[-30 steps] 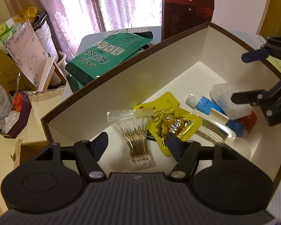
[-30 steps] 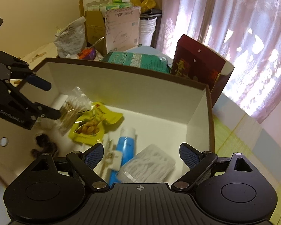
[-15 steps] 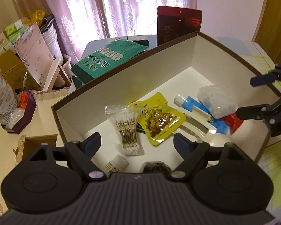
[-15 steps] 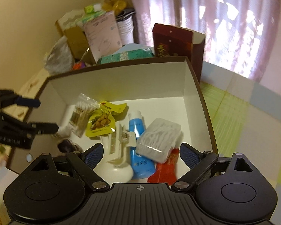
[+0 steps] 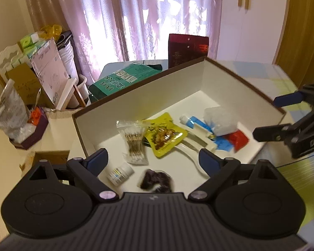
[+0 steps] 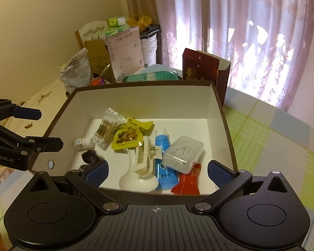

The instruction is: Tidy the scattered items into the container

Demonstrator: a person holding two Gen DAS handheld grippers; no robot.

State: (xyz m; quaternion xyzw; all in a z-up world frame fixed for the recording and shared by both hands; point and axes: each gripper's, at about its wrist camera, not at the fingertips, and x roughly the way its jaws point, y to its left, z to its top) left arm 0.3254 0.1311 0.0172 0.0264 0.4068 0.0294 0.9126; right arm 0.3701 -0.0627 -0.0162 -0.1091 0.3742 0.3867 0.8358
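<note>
Right now my left gripper (image 5: 153,159) and right gripper (image 6: 158,170) both hang above the brown-rimmed box (image 6: 148,102), jaws wide with nothing between them, having just been opening. Inside I see the cotton swab bag (image 6: 106,129), yellow snack pouch (image 6: 128,136), blue tube (image 6: 164,159), clear case (image 6: 183,153), red sachet (image 6: 187,182), white clip (image 6: 140,167), small bottle (image 6: 81,142) and dark scrunchie (image 5: 157,181)
</note>
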